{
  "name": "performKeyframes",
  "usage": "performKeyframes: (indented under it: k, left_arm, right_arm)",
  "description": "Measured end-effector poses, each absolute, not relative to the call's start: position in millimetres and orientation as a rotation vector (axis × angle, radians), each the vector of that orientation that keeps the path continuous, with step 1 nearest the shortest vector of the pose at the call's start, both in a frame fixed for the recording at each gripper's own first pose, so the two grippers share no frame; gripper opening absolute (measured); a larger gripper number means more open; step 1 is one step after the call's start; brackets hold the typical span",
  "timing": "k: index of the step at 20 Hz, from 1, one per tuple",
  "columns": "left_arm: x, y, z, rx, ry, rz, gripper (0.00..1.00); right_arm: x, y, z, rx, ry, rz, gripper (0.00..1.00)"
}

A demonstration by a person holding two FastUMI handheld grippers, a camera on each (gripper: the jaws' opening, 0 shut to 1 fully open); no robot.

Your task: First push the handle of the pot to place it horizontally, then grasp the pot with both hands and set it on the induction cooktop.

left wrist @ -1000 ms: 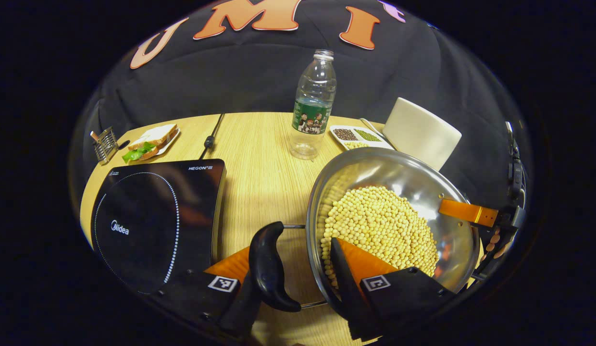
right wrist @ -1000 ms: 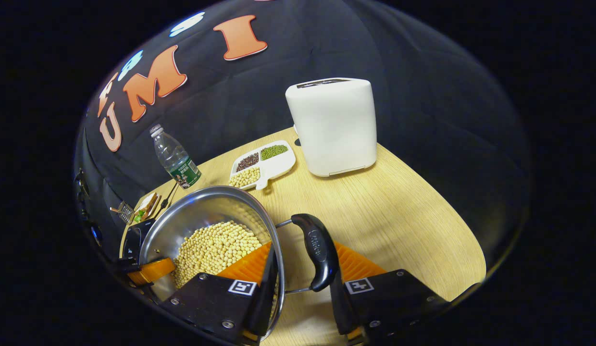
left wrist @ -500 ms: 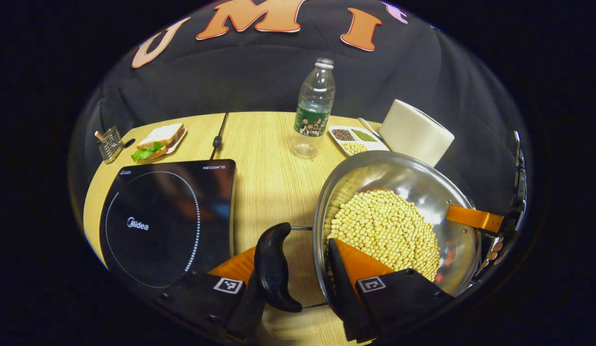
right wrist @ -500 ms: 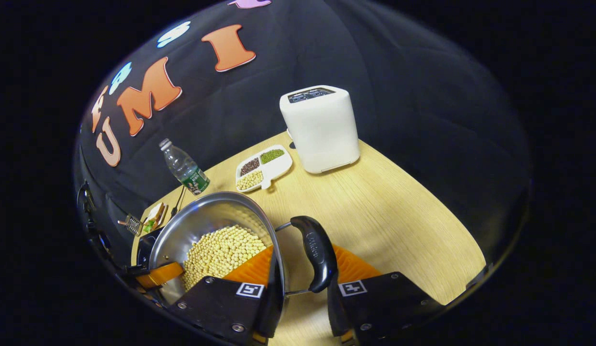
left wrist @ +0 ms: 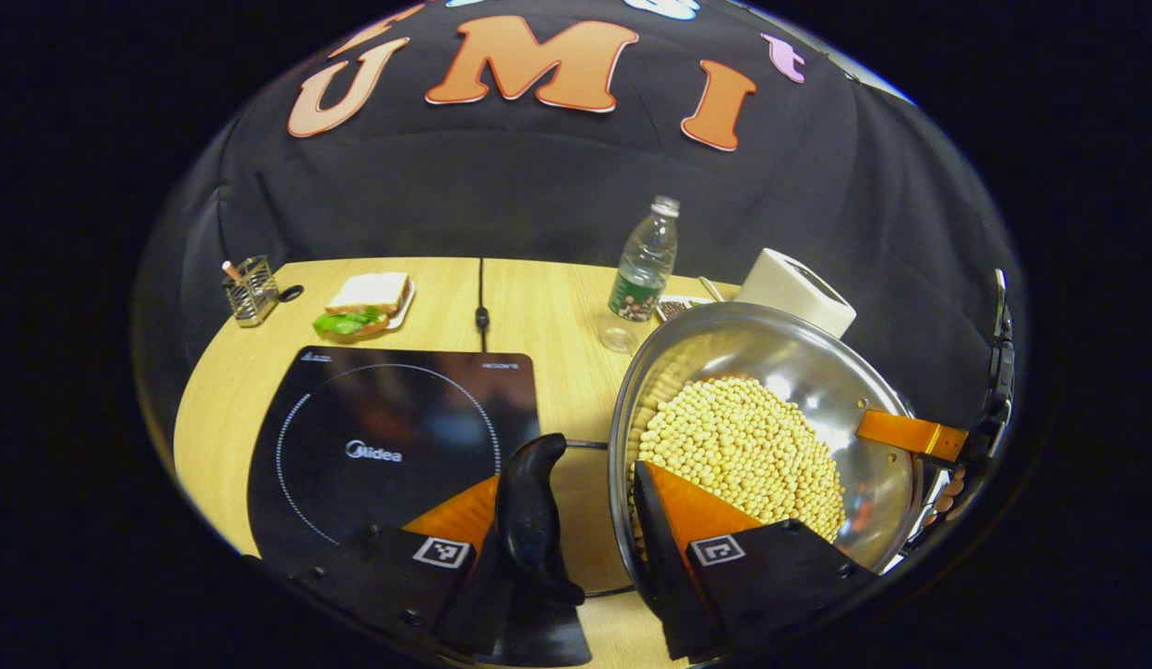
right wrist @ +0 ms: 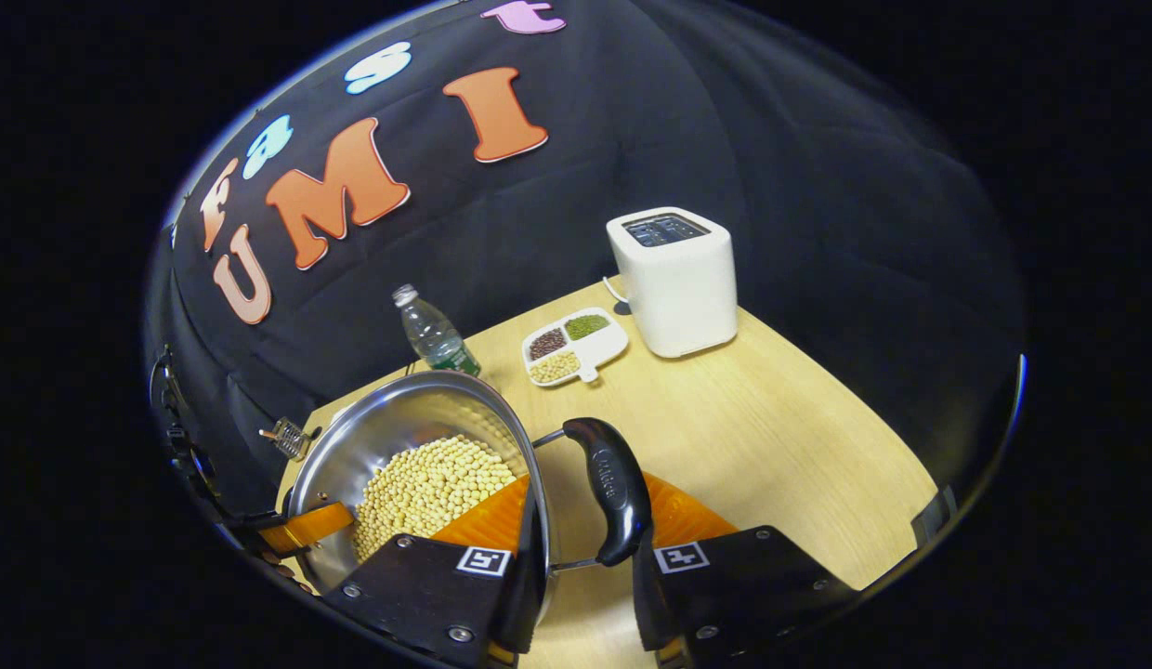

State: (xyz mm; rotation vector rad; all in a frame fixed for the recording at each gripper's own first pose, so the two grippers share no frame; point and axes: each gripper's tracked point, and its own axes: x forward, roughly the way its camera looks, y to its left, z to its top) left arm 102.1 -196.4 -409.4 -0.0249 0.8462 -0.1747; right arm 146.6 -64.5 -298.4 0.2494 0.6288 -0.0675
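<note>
Pot [left wrist: 799,372], steel, part-filled with pale beans [left wrist: 743,451]; held above table [left wrist: 539,307], just right of induction cooktop [left wrist: 390,437]. Left gripper [left wrist: 585,548] clamped across rim beside black handle [left wrist: 531,516]; right gripper [right wrist: 576,585] likewise clamped at opposite rim by second handle [right wrist: 611,488]. Far side: bottle [left wrist: 643,269], toaster [right wrist: 676,279], divided dish [right wrist: 569,346], sandwich plate [left wrist: 364,305], wire holder [left wrist: 249,290].
</note>
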Motion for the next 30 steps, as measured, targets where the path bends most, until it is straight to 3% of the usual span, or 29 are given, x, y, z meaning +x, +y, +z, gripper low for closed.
performKeyframes:
  k: [8, 9, 14, 20, 23, 25, 30]
  left_arm:
    - [82.7, -127.8, -349.8, -0.049, 0.795, -0.083, 0.71]
    - [78.9, -120.4, -342.6, -0.053, 0.792, -0.072, 0.67]
    - [65.8, -92.3, -318.1, -0.062, 0.790, -0.025, 0.73]
    - [45.8, -64.8, -278.2, -0.052, 0.781, 0.061, 0.67]
    - [40.0, -70.0, -274.9, -0.049, 0.786, 0.097, 0.72]
    - [37.7, -78.6, -282.9, -0.047, 0.800, 0.110, 0.67]
    - [48.9, -82.6, -302.2, -0.045, 0.839, 0.113, 0.71]
  right_arm:
    - [147.3, 19.5, -283.5, 0.252, 0.620, 0.007, 0.42]
    - [147.2, 30.0, -281.6, 0.252, 0.620, 0.014, 0.42]
    - [152.2, 79.0, -285.9, 0.247, 0.627, 0.056, 0.42]
    - [158.5, 139.7, -310.0, 0.269, 0.670, 0.113, 0.42]
    - [163.3, 161.5, -321.9, 0.279, 0.682, 0.130, 0.42]
    - [167.8, 170.1, -330.6, 0.280, 0.693, 0.135, 0.42]
    - [169.2, 181.5, -351.9, 0.281, 0.736, 0.138, 0.42]
